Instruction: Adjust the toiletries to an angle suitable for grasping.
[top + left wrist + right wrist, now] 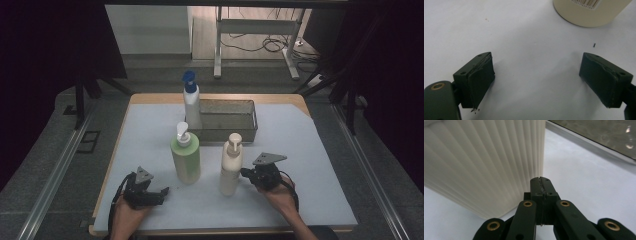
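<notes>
1. Just right of the cream bottle, which stands upright near the green bottle, the right gripper sits pressed together, tips touching or nearly so.
2. Farther left, the left gripper is spread, empty.

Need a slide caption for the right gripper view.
Right gripper, jaws shut and holding nothing, beside the ribbed cream pump bottle on the white mat; grey tray behind.
</notes>
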A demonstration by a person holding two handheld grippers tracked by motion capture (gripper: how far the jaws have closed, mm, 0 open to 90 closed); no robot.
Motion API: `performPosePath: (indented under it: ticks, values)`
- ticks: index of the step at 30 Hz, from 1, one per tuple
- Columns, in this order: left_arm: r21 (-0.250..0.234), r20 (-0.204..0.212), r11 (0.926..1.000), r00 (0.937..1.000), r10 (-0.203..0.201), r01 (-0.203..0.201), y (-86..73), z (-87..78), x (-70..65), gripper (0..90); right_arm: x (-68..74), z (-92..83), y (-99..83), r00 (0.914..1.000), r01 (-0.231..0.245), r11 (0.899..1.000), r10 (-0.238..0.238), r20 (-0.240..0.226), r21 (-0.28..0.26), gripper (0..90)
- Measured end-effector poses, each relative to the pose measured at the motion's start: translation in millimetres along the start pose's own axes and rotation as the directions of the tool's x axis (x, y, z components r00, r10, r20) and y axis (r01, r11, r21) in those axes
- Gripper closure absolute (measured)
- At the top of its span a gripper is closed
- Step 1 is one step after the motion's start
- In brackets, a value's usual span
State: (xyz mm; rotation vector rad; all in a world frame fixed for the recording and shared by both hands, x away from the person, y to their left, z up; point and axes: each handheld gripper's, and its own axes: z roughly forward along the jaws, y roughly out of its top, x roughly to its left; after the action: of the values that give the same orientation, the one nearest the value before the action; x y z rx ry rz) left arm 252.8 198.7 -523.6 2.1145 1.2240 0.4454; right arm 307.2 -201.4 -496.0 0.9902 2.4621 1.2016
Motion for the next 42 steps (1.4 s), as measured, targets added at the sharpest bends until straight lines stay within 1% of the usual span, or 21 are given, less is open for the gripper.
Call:
performPosePath:
  ticks: [2,4,6,11,15,20,26,28,31,39,41,42]
  values:
    - [0.000,0.000,1.0000,1.0000,0.000,0.000,0.0,0.0,0.0,12.1,1.3,1.8,0.6,1.0000,0.001,1.000,-0.001,-0.004,-0.002,89.6]
    - [0.000,-0.001,1.0000,1.0000,0.000,0.000,0.0,0.0,0.0,12.1,1.4,3.4,1.0,0.9999,0.007,1.000,-0.007,0.009,0.003,89.6]
    - [0.000,0.001,1.0000,1.0000,-0.002,0.002,0.0,0.0,-0.1,12.1,-0.7,4.4,0.7,1.0000,-0.005,1.000,0.004,0.002,0.003,89.6]
    - [0.001,0.000,1.0000,1.0000,0.000,0.000,0.0,-0.1,0.0,12.2,-0.9,7.8,2.4,0.9999,-0.010,1.000,0.010,-0.002,0.003,89.6]
    - [0.000,0.000,1.0000,1.0000,0.000,0.000,0.0,0.0,0.0,12.1,0.5,13.6,6.1,1.0000,0.001,1.000,-0.001,-0.001,0.008,89.6]
    - [0.000,0.000,1.0000,1.0000,0.000,0.000,0.0,0.0,0.0,12.1,-0.3,21.5,9.0,1.0000,-0.001,1.000,0.001,-0.007,0.020,89.6]
    - [0.000,0.000,1.0000,1.0000,0.000,0.000,0.0,0.0,0.0,12.1,-2.0,32.4,13.8,0.9996,0.003,1.000,-0.002,-0.030,0.029,89.5]
    - [0.000,-0.001,1.0000,1.0000,-0.001,0.001,0.0,0.0,0.0,12.1,-2.0,33.9,14.5,0.9996,0.001,1.000,0.000,-0.029,0.030,89.6]
    - [0.000,-0.001,1.0000,1.0000,0.000,0.000,0.0,0.0,0.0,12.2,-2.4,40.1,17.7,0.9996,0.010,0.999,-0.009,-0.027,0.031,89.6]
    - [0.000,0.000,1.0000,1.0000,0.000,0.000,0.0,-0.1,0.0,12.2,1.1,48.9,23.0,0.9995,0.016,0.999,-0.015,-0.030,0.035,89.5]
    - [0.000,0.000,1.0000,1.0000,0.000,0.000,0.0,0.0,0.0,12.2,1.3,49.6,23.2,0.9994,0.021,0.999,-0.020,-0.027,0.035,89.0]
    - [0.000,0.000,1.0000,1.0000,0.000,0.000,0.0,0.0,0.0,12.2,0.4,47.3,22.9,0.9995,0.017,0.999,-0.016,-0.026,0.032,87.5]
